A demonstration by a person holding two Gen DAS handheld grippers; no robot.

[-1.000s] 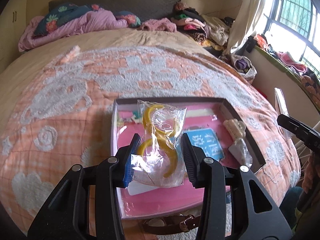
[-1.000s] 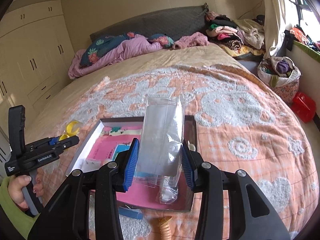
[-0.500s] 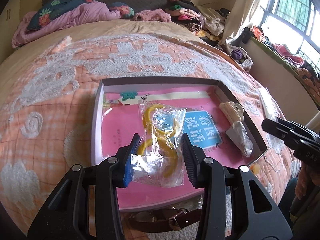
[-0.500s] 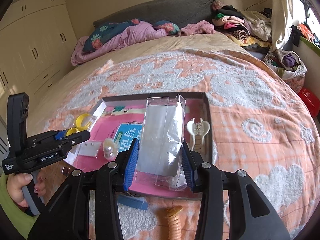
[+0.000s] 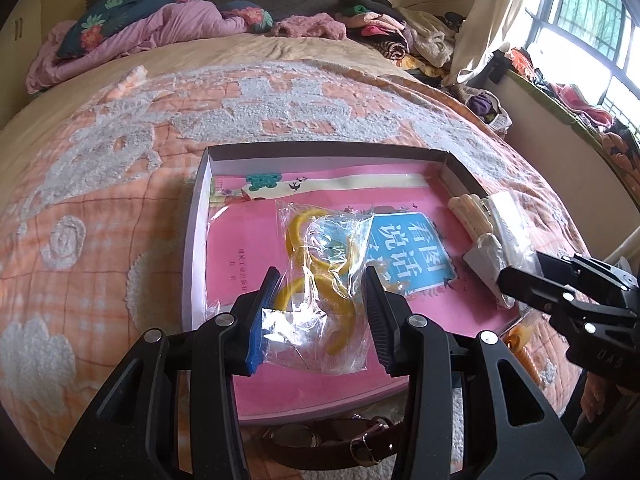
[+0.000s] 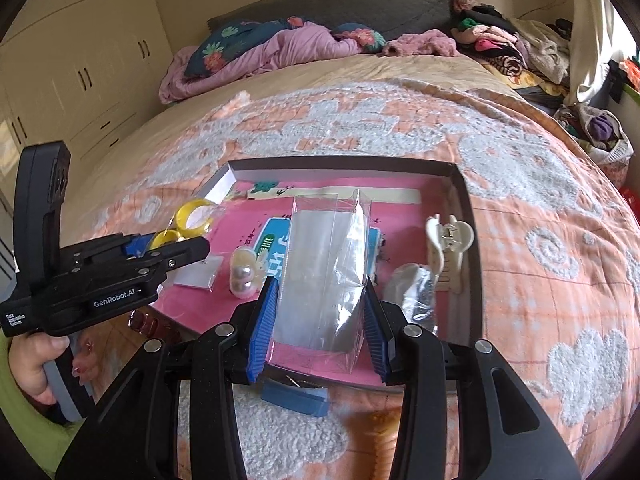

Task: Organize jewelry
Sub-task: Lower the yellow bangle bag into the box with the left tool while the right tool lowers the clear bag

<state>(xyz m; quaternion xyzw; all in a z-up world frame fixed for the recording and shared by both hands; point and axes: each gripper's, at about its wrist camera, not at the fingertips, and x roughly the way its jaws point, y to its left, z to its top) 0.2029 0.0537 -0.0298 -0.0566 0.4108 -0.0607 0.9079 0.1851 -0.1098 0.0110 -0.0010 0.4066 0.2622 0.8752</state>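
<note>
Left gripper (image 5: 320,312) clamps a clear plastic bag of yellow rings (image 5: 320,280); right gripper (image 6: 320,320), at 3 o'clock, clamps an empty clear plastic sleeve (image 6: 326,268) above the shallow pink-lined box (image 6: 464,216).

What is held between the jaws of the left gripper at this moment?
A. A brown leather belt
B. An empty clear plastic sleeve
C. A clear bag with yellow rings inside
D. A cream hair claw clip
C: in the left wrist view the left gripper is closed on a clear bag with yellow rings above the box; the empty clear sleeve is in the right gripper.
</note>
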